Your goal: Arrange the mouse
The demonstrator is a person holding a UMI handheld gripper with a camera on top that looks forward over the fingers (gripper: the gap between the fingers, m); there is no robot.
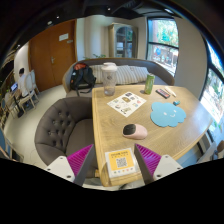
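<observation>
A grey computer mouse [134,130] lies on the light wooden table [112,125], just ahead of my fingers and a little right of centre. A round light-blue mouse mat [169,114] lies further right on the table, apart from the mouse. My gripper [113,160] is open and holds nothing; its magenta pads [80,157] stand wide apart on either side of a yellow-and-white QR label [120,160] stuck to the table's near end.
A printed sheet [126,102] lies mid-table. A white jug [109,73], a green bottle [150,83] and small items [164,93] stand at the far end. A grey curved sofa [62,118] lies left, with a backpack [82,76]. Windows stand at the right.
</observation>
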